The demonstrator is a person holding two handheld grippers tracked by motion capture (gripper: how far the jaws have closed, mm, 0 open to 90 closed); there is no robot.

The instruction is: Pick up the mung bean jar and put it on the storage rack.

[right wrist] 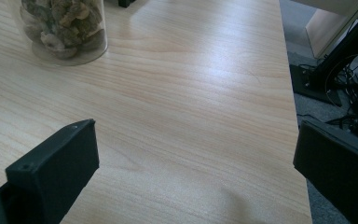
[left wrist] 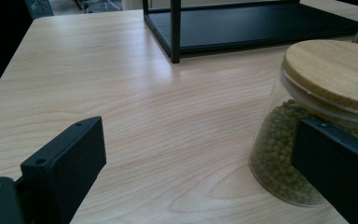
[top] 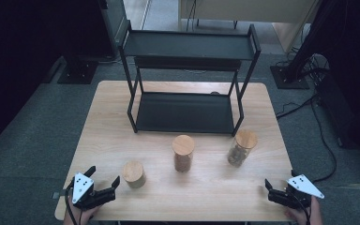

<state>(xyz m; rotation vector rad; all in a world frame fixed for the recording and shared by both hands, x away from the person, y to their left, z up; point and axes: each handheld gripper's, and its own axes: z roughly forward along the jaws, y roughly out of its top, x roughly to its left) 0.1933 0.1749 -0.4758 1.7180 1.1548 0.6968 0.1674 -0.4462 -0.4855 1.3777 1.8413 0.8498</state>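
A: So, what is the person's left gripper [top: 104,183] doing?

B: It is resting at the near left of the table [top: 103,122], jaws spread wide and gripping nothing. In the left gripper view its right-hand jaw is overlapping the short jar of green beans [left wrist: 279,154]; contact cannot be told.

A: Where is that jar standing?

B: Near left, just right of the gripper, upright, its wooden lid [top: 133,169] on. Two taller jars are standing farther right, before the black shelf rack [top: 187,47].

A: And the right gripper [top: 268,185]?

B: It is waiting at the near right edge, jaws wide and empty, probably keeping clear while the left lines up a sideways grasp.
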